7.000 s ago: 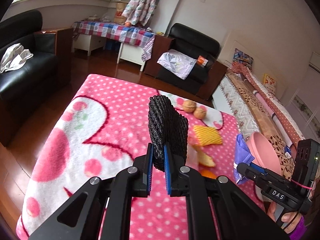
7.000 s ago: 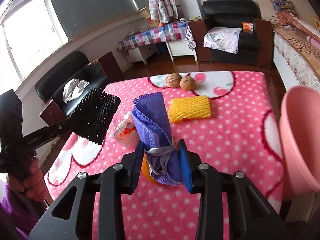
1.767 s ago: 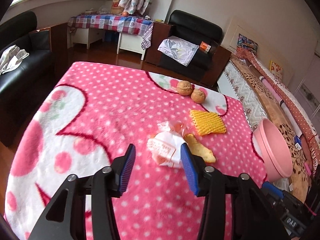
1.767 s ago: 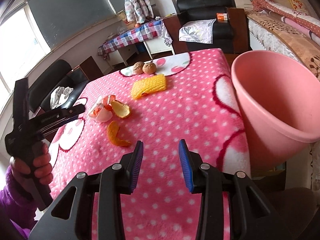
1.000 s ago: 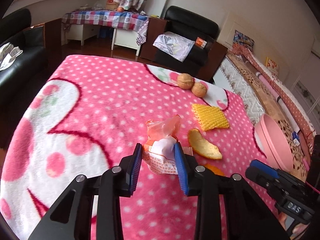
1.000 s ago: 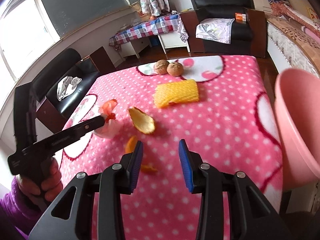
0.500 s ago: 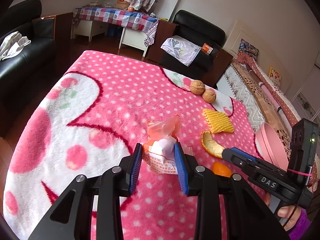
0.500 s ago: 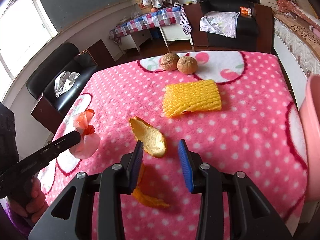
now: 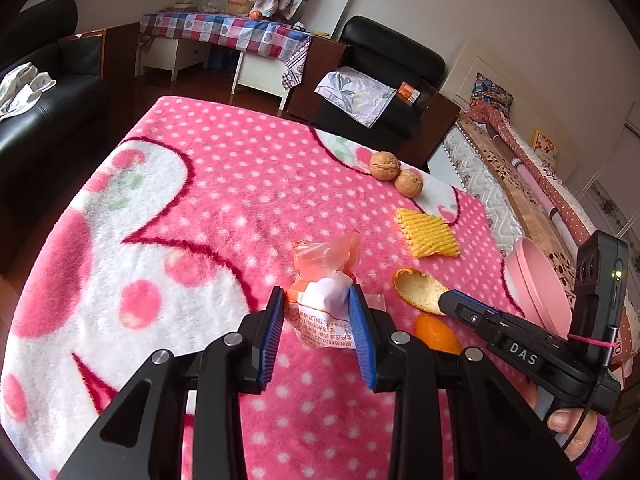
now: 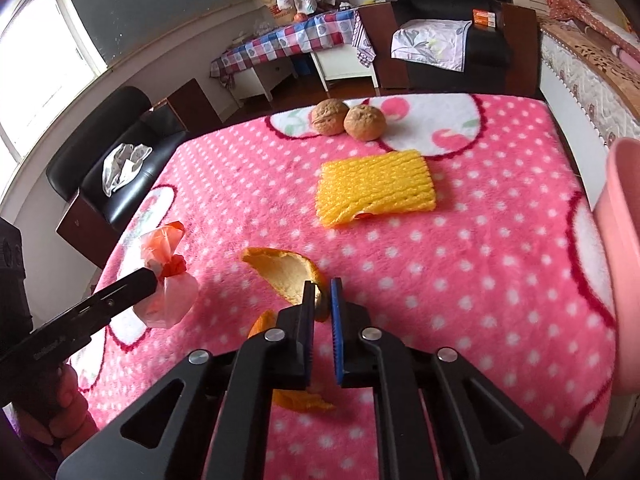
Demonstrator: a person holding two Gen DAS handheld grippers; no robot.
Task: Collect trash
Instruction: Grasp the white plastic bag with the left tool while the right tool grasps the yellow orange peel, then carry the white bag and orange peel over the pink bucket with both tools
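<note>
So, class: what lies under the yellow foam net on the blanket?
The foam net lies flat on the pink blanket. At its front edge a small orange bit peeks out. The net covers the rest, so what it is cannot be told.

The counter [image 9: 224,184] wore a pink fleece cover with white polka dots, large white patches outlined in dark red, and pink blobs with green flecks inside them. The left tongs [image 9: 317,312] were black with blue ribbed pads, as were the right tongs [image 10: 321,300]. The wrapper [image 9: 326,300] was translucent orange and white with red printed text. The orange peel [image 10: 286,270] showed a pale yellow inside and an orange rim. The foam net [image 10: 374,188] was bright yellow, ribbed. Two walnuts [image 10: 348,118] were brown. The bin [image 9: 538,280] was plain pink. A far table [image 9: 224,32] carried a blue, red and white check cloth
</note>
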